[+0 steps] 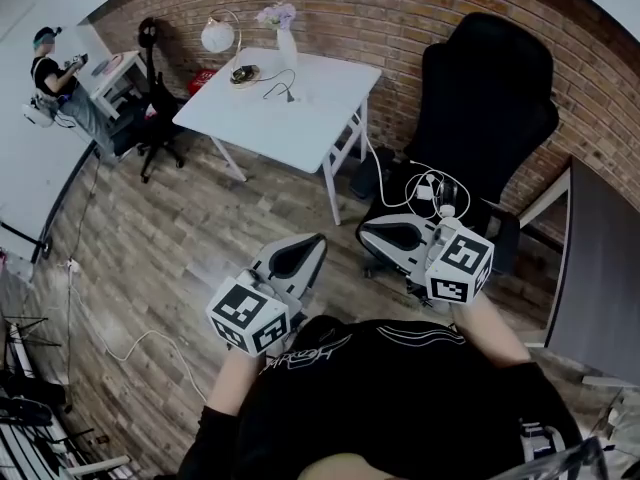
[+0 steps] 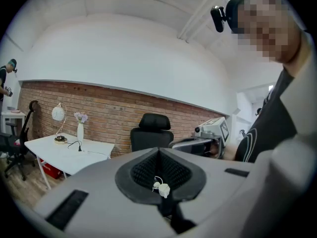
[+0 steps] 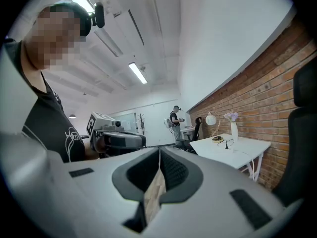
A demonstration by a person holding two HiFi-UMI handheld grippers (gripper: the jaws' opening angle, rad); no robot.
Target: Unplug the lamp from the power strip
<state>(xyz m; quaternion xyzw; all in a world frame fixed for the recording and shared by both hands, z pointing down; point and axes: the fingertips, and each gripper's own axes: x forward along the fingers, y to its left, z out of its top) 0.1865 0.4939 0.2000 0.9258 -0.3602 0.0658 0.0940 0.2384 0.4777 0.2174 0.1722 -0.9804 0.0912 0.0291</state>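
The lamp (image 1: 218, 35), a white globe on a thin curved stem, stands at the far corner of a white table (image 1: 320, 118); it also shows small as the lamp (image 2: 58, 114) and the lamp (image 3: 211, 119). A black cord with a plug (image 1: 288, 95) lies on the tabletop. White cables and a white block (image 1: 432, 190) lie on the black office chair's seat. My left gripper (image 1: 318, 238) and right gripper (image 1: 363, 233) are held close to my body, far from the table. Both are shut with nothing between the pads, as the left gripper (image 2: 158, 150) and right gripper (image 3: 159, 150) show.
A white vase with flowers (image 1: 287, 43) stands beside the lamp. The big black office chair (image 1: 480, 118) stands against the brick wall, right of the table. A grey desk edge (image 1: 600, 268) is at the far right. Another person (image 1: 50, 78) sits at the far left. A white cable (image 1: 130, 343) trails on the wood floor.
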